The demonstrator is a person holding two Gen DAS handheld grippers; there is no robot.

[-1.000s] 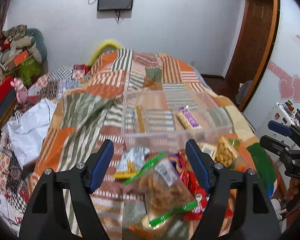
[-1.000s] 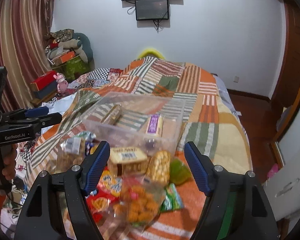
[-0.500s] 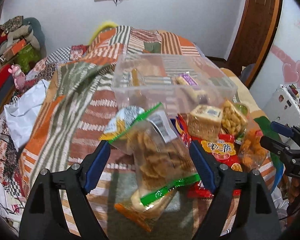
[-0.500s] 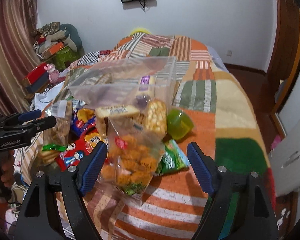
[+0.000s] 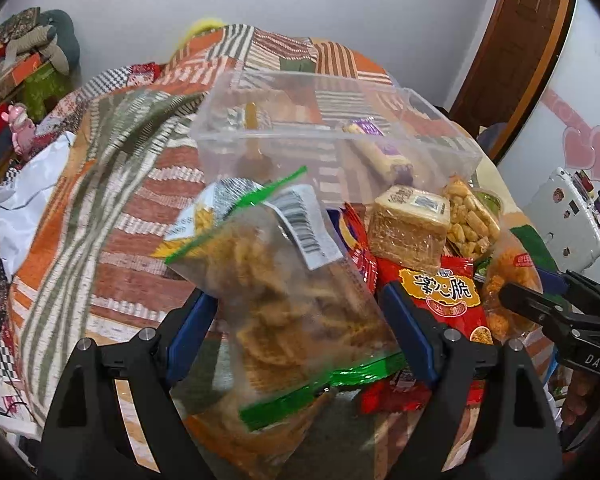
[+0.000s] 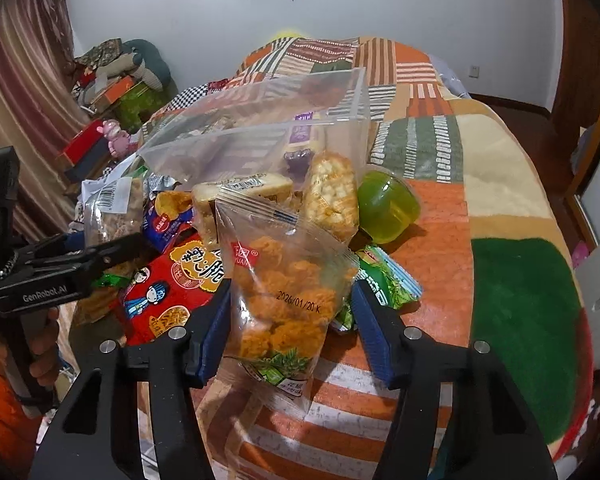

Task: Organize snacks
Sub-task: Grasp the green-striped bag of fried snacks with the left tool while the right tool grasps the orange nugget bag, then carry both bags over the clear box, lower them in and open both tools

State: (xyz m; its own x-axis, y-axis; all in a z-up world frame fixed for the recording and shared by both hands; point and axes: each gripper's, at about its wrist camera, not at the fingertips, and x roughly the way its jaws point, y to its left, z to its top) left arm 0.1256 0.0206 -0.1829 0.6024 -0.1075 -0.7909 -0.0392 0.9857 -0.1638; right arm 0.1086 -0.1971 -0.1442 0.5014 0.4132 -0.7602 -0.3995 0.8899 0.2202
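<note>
L gripper (image 5: 300, 316) is spread, jaws opening around a green-sealed chip bag (image 5: 292, 292). R gripper (image 6: 290, 316) is closing on an orange-snack bag (image 6: 284, 288); contact w/ pads can't be told. Both bags lie on the quilt (image 6: 432, 220), near the clear bin (image 5: 332, 136).

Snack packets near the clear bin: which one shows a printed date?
The clear bag of orange fried pieces, between the right gripper's closing fingers; the others nearby show no date.

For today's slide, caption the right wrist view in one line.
Right gripper closing around a bag of orange snacks on the quilt, clear bin behind.
</note>
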